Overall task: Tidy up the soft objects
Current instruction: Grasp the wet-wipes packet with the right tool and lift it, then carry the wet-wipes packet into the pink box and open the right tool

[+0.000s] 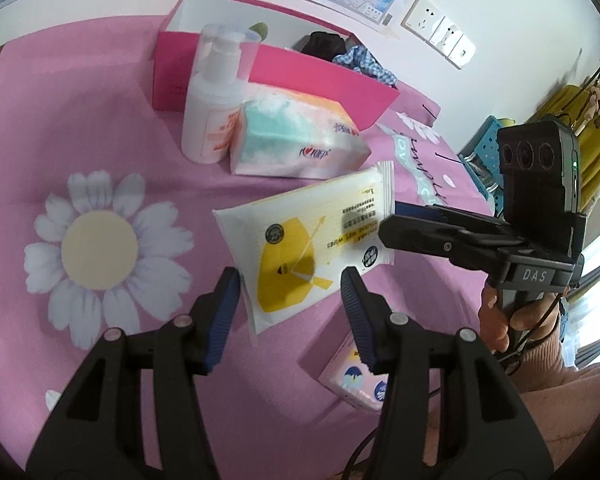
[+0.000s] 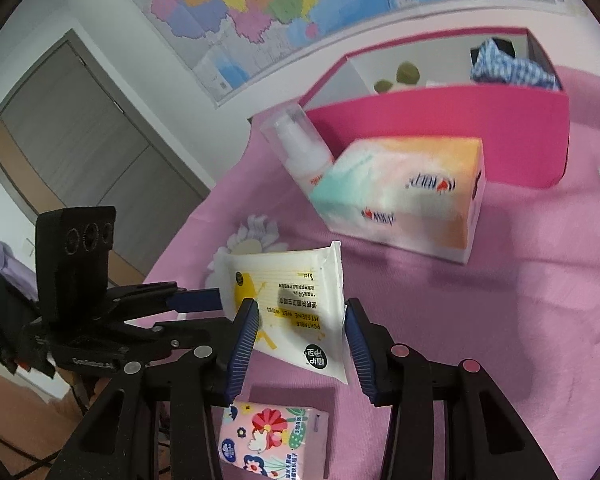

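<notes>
A white and yellow wet-wipes pack (image 1: pixel 304 236) (image 2: pixel 296 304) is lifted and tilted above the pink bedspread. Both grippers have their fingers around it. My left gripper (image 1: pixel 290 294) straddles its lower end with jaws apart. My right gripper (image 2: pixel 300 328) straddles the opposite end; in the left wrist view it (image 1: pixel 396 220) reaches in from the right. A small pink floral tissue pack (image 2: pixel 274 436) (image 1: pixel 356 384) lies on the bed below. A soft tissue pack (image 1: pixel 296 136) (image 2: pixel 404 192) and a white pump bottle (image 1: pixel 214 96) (image 2: pixel 300 148) stand before a pink box (image 1: pixel 320 76) (image 2: pixel 440 128) holding clothes.
The pink bedspread (image 1: pixel 100 120) has a daisy print (image 1: pixel 100 252). A wall with a map (image 2: pixel 284 4) lies behind the box. A door (image 2: pixel 80 136) is at the left of the right wrist view. Wall sockets (image 1: pixel 440 32) and a blue basket (image 1: pixel 484 148) are at the right.
</notes>
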`<state>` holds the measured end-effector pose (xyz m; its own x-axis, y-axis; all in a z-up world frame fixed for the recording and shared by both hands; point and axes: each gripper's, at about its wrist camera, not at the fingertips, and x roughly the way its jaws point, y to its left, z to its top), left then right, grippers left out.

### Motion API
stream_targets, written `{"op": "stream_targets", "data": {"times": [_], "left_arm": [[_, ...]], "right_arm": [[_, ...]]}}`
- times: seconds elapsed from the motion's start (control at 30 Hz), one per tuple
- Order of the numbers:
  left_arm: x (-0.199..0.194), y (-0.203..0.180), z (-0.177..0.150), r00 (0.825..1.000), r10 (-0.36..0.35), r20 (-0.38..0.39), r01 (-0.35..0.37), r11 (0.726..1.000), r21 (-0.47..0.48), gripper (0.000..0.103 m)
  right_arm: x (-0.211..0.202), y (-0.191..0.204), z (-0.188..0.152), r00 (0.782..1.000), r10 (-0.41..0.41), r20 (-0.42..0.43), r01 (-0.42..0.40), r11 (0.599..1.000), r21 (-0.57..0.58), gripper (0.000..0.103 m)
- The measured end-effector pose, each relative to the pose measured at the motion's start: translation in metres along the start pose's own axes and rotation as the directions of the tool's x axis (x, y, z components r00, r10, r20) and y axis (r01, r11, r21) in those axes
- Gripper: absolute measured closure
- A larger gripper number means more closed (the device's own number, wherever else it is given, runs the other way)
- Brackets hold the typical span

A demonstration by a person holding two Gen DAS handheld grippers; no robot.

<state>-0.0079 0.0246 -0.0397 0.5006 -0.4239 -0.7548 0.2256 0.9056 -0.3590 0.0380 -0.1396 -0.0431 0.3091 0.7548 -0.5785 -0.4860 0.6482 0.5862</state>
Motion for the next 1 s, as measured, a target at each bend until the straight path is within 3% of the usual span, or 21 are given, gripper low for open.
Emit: {"op": "stream_targets", "data": {"times": [0.53, 1.0], "left_arm": [[-0.019, -0.016, 0.033, 0.996, -0.012, 0.085, 0.006, 0.997, 0.074, 0.050], [-0.027, -0.036, 0.099, 0.985, 0.022, 0.170, -0.050, 0.985, 0.164, 0.050]], "right_arm": [[-0.023, 0.007, 0.019, 0.997, -0.015, 0.079, 0.017, 1.000, -0.017, 0.058], [-0.054, 0.003, 0.065, 0.979, -0.033, 0.204, 0.041, 0.999, -0.033, 0.058]]}}
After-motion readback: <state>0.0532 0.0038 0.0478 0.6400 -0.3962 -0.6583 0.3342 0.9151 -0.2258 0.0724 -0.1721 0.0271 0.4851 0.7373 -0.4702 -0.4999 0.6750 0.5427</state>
